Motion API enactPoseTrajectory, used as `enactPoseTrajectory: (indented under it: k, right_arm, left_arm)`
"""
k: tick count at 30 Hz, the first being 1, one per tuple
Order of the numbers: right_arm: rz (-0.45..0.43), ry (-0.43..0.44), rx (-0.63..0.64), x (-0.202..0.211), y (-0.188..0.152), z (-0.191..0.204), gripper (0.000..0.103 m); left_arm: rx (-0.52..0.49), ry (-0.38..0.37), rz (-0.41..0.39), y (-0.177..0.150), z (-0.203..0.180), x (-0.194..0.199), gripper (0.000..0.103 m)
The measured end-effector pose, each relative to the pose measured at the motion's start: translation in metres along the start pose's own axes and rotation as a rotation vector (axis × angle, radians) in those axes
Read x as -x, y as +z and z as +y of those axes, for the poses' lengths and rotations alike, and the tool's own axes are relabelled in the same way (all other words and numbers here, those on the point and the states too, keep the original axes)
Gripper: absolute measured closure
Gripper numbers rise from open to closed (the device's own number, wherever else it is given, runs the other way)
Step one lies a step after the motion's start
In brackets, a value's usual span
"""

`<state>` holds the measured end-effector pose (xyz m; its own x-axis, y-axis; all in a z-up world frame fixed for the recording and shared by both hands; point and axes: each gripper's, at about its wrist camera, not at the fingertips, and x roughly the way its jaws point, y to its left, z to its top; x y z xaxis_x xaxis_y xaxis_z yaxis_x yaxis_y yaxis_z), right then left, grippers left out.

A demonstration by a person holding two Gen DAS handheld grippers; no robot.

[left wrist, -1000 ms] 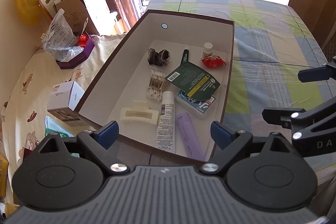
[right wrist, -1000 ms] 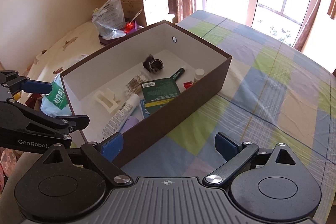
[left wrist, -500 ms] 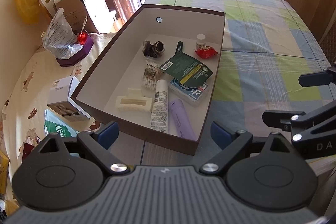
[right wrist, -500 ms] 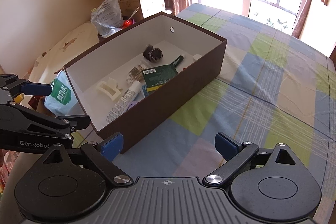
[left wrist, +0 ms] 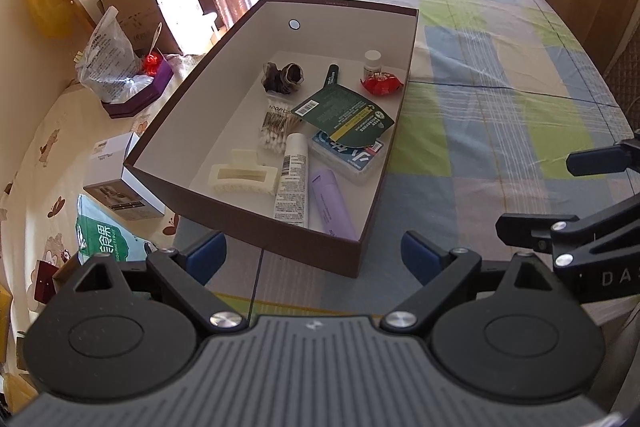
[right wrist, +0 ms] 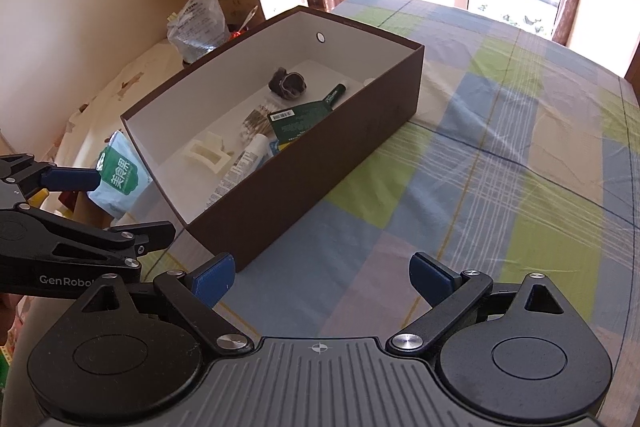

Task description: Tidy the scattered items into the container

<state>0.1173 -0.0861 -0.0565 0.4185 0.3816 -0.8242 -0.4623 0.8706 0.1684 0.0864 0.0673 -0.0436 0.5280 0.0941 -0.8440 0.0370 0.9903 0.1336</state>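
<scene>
Sunlit checked bedcover [left wrist: 500, 115] is carrying the brown box [left wrist: 362, 219], which is holding the scattered items. Both the left gripper [left wrist: 314, 257] and right gripper [right wrist: 322, 277] are hovering empty, jaws apart, just short of the box's near corner.

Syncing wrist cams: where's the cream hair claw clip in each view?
Left wrist: cream hair claw clip lies in the brown box's near-left corner, left of the white tube.
Right wrist: clip left of centre, inside the box.
Shared landmark: the white tube.
</scene>
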Motion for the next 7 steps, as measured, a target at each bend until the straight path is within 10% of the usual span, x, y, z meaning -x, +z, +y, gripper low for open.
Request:
enactPoseTrajectory:
  k: [7]
  right_arm:
    - [0.003, 0.007, -0.014, -0.0001, -0.0036, -0.0002, 0.004]
  left_arm:
    - [-0.004, 0.014, -0.011, -0.0029, -0.0024, 0.0019, 0.01]
